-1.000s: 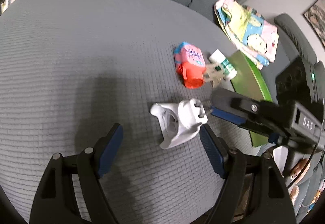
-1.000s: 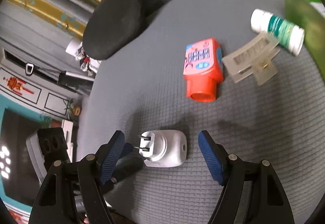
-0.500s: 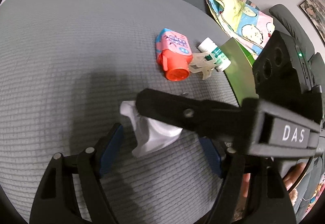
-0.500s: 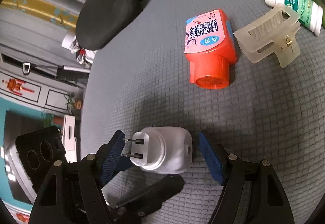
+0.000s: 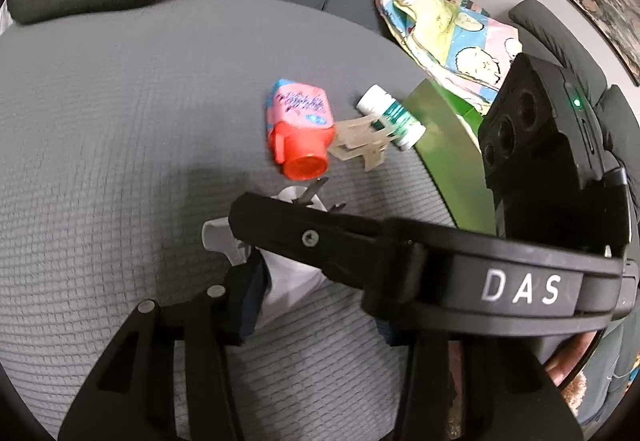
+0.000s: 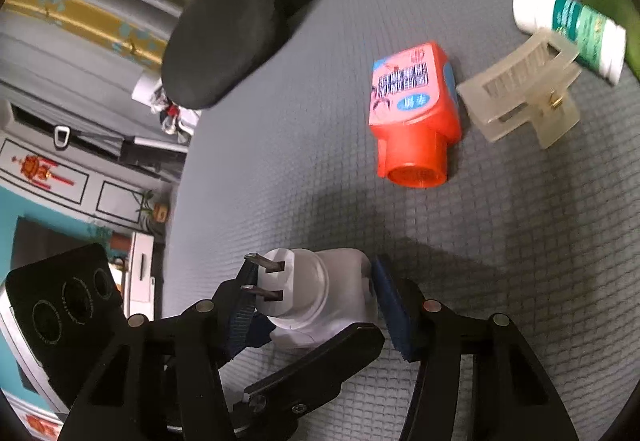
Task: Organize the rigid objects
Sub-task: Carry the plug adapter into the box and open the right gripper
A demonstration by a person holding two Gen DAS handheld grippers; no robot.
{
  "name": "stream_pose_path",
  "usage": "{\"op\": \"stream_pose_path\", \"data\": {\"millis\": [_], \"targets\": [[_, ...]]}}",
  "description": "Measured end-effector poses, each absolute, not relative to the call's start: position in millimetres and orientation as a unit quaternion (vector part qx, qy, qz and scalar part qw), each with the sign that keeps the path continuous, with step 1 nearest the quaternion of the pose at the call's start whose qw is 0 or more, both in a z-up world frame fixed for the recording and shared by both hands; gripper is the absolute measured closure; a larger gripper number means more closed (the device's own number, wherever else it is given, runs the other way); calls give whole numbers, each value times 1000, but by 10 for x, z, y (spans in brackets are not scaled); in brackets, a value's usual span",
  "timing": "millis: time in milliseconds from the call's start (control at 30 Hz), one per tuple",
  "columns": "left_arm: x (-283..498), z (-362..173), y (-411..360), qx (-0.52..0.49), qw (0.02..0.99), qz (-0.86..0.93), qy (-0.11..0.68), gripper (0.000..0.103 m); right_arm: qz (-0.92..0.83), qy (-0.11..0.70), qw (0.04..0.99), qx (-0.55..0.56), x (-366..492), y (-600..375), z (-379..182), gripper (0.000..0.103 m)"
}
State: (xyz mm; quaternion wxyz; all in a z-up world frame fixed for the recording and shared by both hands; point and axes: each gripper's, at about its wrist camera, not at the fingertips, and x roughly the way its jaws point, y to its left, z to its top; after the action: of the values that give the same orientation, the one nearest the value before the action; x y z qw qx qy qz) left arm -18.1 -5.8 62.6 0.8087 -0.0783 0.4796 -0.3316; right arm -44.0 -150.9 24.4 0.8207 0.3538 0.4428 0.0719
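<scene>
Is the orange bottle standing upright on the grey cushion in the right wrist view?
No. The orange bottle lies on its side on the grey cushion, its round cap end toward the camera, beside the translucent hair claw clip.

Open grey cushion left of and beyond the jaws; orange bottle, hair clip and white tube crowding ahead-right.

Both wrist views angled steeply down, close over the grey cushion, from opposite sides of the white plug. Left view facing past it toward the green board; right view toward the black headrest. Shared: plug, orange bottle, hair clip
</scene>
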Motion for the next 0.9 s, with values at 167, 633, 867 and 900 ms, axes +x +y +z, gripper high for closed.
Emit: {"op": "stream_pose_path", "data": {"millis": [167, 633, 867, 900], "targets": [[-242, 781, -190, -65, 820, -345, 452, 60, 71, 415, 837, 350, -551, -1578, 414, 45], [-459, 1141, -724, -25, 834, -396, 384, 60, 45, 327, 877, 348, -1062, -1956, 889, 45], [-548, 1268, -1065, -2, 828, -430, 361, 60, 18, 289, 889, 353, -1335, -2236, 1042, 45], [-562, 1277, -1111, 1, 826, -434, 360, 60, 14, 285, 890, 355, -1362, -2275, 1061, 45]]}}
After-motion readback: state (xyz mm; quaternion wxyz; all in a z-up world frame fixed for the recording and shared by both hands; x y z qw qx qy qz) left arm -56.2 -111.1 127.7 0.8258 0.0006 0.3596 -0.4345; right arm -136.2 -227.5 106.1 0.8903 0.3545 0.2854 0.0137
